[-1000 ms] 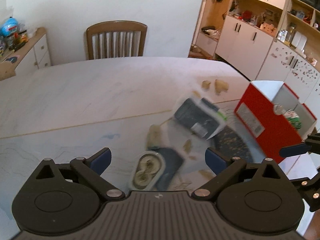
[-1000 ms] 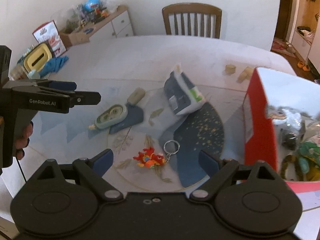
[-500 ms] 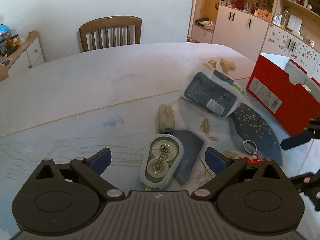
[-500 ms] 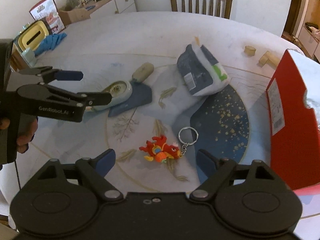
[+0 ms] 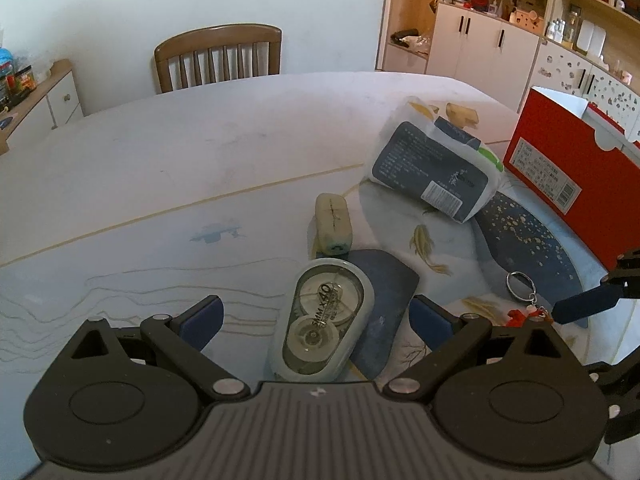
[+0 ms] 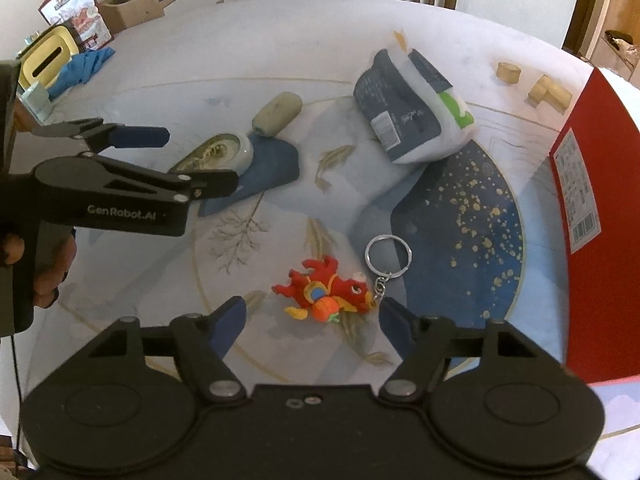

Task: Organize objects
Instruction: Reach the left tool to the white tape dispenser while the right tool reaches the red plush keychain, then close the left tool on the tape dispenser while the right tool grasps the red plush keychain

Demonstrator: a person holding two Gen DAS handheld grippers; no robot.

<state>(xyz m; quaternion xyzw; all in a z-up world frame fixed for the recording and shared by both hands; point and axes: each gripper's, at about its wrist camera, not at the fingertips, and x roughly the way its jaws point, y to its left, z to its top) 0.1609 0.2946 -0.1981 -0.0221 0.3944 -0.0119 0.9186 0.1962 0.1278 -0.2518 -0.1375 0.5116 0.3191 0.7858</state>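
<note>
— While both tools hang over the table (image 6: 280, 28), what sits at your far left?

— Over there my left gripper (image 5: 316, 320) is spread wide and grips nothing. A correction tape dispenser (image 5: 322, 326) lies flat on the glass between its blue fingertips (image 5: 202, 318), touching neither that I can tell. Just beyond its far end is a small pale eraser (image 5: 333, 222), lying on its side.

— And toward the middle?

— A tissue pack (image 6: 412, 108), dark blue and white, lies tilted on the painted tabletop, well apart from the dispenser. Two little wooden blocks (image 6: 532, 84) sit further back, near the table's edge.

— What about your right side?

— My right gripper (image 6: 310, 320) is also wide open, holding nothing. A red dragon keychain (image 6: 326, 290) lies on the table between its fingertips (image 6: 230, 316); I cannot tell whether either pad touches it. Its metal ring (image 6: 388, 256) lies on the far side.

— Furthest right?

— A red box (image 6: 592, 216) stands at the table's right edge
</note>
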